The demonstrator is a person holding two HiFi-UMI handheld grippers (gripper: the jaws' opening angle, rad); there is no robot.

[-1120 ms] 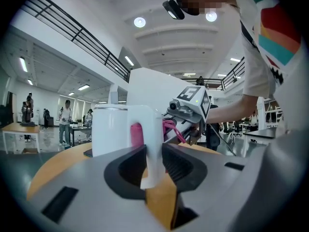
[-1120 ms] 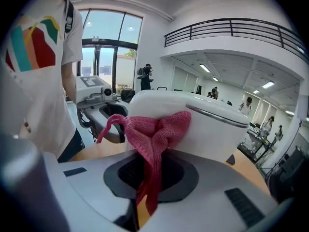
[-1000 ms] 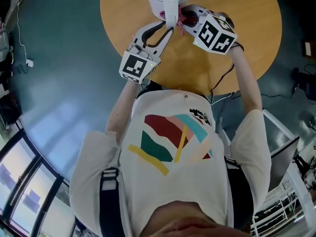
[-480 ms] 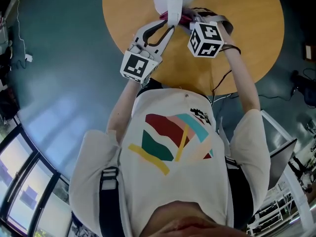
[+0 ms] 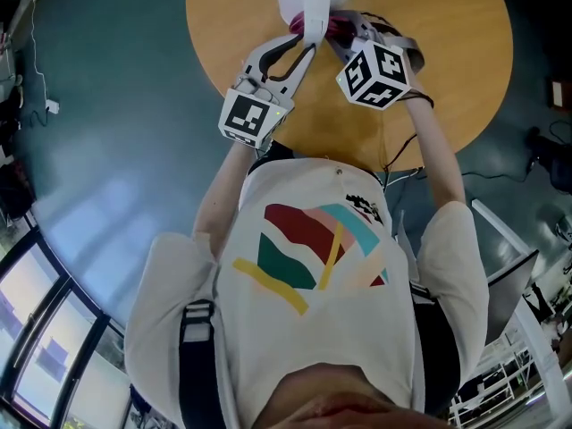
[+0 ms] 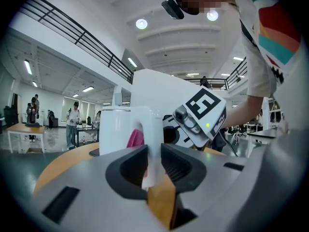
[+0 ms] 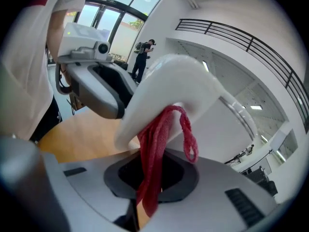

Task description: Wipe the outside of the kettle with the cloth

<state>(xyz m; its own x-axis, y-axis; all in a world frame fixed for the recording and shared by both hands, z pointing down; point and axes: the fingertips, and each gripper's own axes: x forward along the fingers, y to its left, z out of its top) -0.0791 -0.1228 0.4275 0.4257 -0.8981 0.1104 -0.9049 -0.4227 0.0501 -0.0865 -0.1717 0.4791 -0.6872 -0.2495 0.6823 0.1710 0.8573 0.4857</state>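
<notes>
Over the table (image 5: 447, 88), the left hand-held gripper (image 6: 153, 164), just closing, clamps the kettle handle (image 6: 149, 124); the right hand-held gripper (image 7: 152, 172) pinches the cloth (image 7: 160, 137), which may snag there.

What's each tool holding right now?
Left tool: closed on the kettle handle, jaws just tightened.
Right tool: closed on the cloth.

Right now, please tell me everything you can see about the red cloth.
The cloth is red and looks like a coarse woven fabric. It is bunched into a narrow strip, with a small loop at its far end. The right gripper is shut on its near part, and the rest reaches out from the jaws. Its far part lies against the underside of the white kettle handle. From the head view only a small pink-red patch of it shows, right beside that handle.
</notes>
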